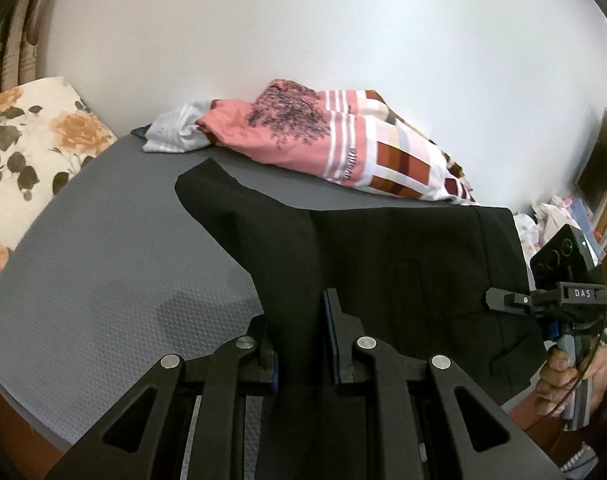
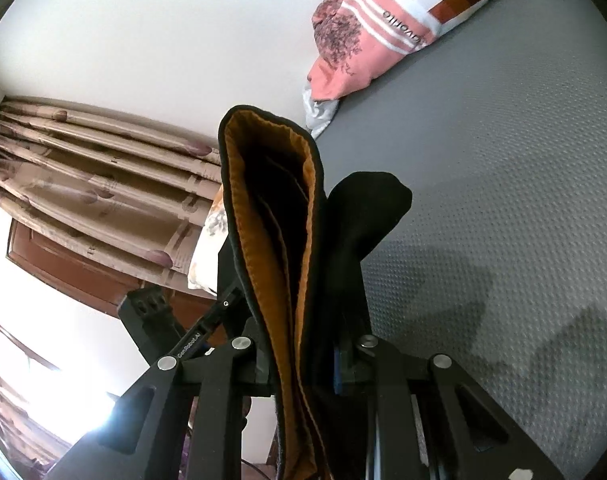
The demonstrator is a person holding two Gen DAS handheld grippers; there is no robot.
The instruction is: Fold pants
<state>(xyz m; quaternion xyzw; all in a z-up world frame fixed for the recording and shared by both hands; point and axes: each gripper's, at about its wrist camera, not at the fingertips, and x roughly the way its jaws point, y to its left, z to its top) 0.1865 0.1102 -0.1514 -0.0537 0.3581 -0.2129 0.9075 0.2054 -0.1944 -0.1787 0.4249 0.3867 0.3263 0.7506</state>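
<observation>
Two tools, left tool (image 1: 299,344) and right tool (image 2: 303,356), each clamp the pants (image 1: 383,264) between them.

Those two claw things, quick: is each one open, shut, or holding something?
Left gripper: shut on the black pants.
Right gripper: shut on the pants too, at the orange-lined waistband.

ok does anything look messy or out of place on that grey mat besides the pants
Yes: a crumpled heap of pink and checked clothes lies unfolded at the far side of the grey mat, against the wall, with a pale grey garment bunched beside it. The black pants hang gripped between both sets of fingers, nothing damaged.
</observation>
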